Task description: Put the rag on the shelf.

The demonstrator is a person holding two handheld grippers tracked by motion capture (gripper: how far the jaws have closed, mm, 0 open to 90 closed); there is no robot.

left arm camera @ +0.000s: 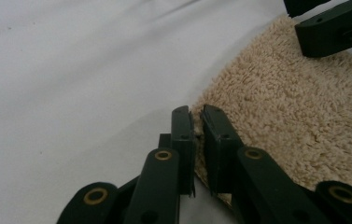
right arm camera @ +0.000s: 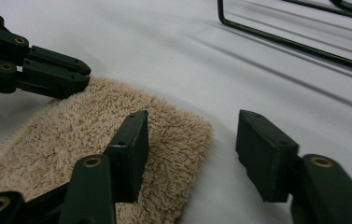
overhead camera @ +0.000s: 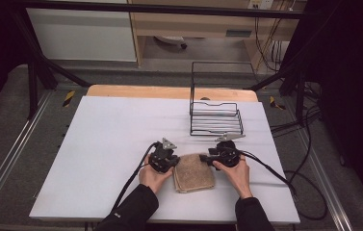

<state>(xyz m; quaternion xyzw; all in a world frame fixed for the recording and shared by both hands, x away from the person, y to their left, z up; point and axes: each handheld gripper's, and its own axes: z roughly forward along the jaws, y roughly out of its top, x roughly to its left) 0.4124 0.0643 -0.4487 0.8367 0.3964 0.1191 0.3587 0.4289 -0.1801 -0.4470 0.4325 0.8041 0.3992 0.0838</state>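
left gripper (overhead camera: 168, 162) low, fingers (left arm camera: 183, 135) pinched together, right gripper (overhead camera: 207, 159) low, fingers (right arm camera: 129, 149) spread apart

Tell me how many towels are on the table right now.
1. A single folded beige towel lies near the table's front edge, between the left tongs at one corner and the right tongs at another. Whether another cloth lies folded inside it cannot be told.

No legible text, label or sign anywhere.
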